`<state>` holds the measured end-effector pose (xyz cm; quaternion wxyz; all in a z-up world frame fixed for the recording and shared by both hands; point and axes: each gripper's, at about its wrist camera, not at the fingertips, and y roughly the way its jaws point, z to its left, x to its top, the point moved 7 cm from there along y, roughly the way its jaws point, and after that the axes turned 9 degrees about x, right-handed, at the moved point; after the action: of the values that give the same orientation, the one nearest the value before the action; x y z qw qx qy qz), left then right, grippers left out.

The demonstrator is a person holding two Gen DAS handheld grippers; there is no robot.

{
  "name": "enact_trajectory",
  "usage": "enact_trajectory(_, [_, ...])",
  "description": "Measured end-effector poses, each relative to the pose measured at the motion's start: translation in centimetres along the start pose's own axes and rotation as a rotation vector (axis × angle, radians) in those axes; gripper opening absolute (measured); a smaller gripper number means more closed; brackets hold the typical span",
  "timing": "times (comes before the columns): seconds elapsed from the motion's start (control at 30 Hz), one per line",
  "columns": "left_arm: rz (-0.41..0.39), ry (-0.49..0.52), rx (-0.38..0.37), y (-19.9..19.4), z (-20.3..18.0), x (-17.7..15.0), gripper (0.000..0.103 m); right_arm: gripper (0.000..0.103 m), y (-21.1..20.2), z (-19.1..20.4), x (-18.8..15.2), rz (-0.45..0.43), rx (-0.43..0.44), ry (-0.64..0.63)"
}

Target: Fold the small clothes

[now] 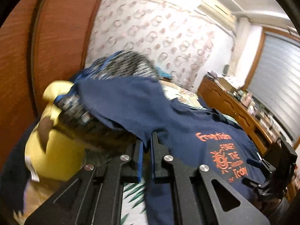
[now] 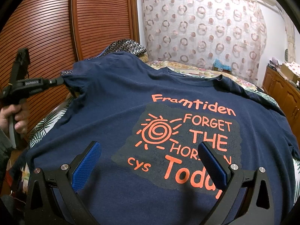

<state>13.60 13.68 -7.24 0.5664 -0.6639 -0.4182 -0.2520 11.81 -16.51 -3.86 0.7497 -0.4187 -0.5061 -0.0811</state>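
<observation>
A navy T-shirt (image 2: 112, 112) with orange print lies spread face up on the bed, collar at the far side. In the right wrist view my right gripper (image 2: 150, 147) hovers open over the shirt's lower half, its blue pads (image 2: 88, 165) wide apart with nothing between them. My left gripper (image 2: 60, 80) is at the shirt's far left sleeve, held by a hand (image 2: 16, 116). In the left wrist view the same T-shirt (image 1: 131, 103) has its sleeve edge hanging into the narrow slot of the left gripper (image 1: 147, 140), whose fingers are shut on the cloth.
A yellow plush toy (image 1: 52, 150) and a dark ring-patterned pillow (image 2: 125, 46) sit by the sleeve near a louvred wooden wardrobe (image 2: 46, 28). The bed sheet (image 2: 43, 129) has a leaf print. A wooden dresser (image 1: 234, 108) runs along the right wall.
</observation>
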Motion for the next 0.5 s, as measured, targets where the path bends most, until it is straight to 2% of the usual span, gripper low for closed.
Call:
enact_trajectory(0.17, [0.01, 0.126, -0.063, 1.5, -5.5, 2.2, 0.007, 0.103, -0.4, -0.8, 0.0, -0.012, 0.008, 0.038])
enact_trajectory(0.33, [0.068, 0.261, -0.115, 3.3, -11.3, 1.1, 0.007, 0.103, -2.3, -2.9, 0.0, -0.039, -0.031, 0.075])
enact_trajectory(0.4, [0.086, 0.302, -0.114, 3.6, -12.8, 0.1, 0.009, 0.103, -3.4, -3.8, 0.0, -0.052, -0.041, 0.094])
enact_trajectory(0.47, [0.088, 0.331, -0.114, 3.4, -13.4, -0.8, 0.02, 0.103, -4.1, -4.6, 0.0, -0.058, -0.056, 0.103])
enact_trajectory(0.5, [0.085, 0.34, -0.114, 3.2, -13.4, -1.1, 0.029, 0.103, -4.4, -5.0, -0.1, -0.058, -0.064, 0.104])
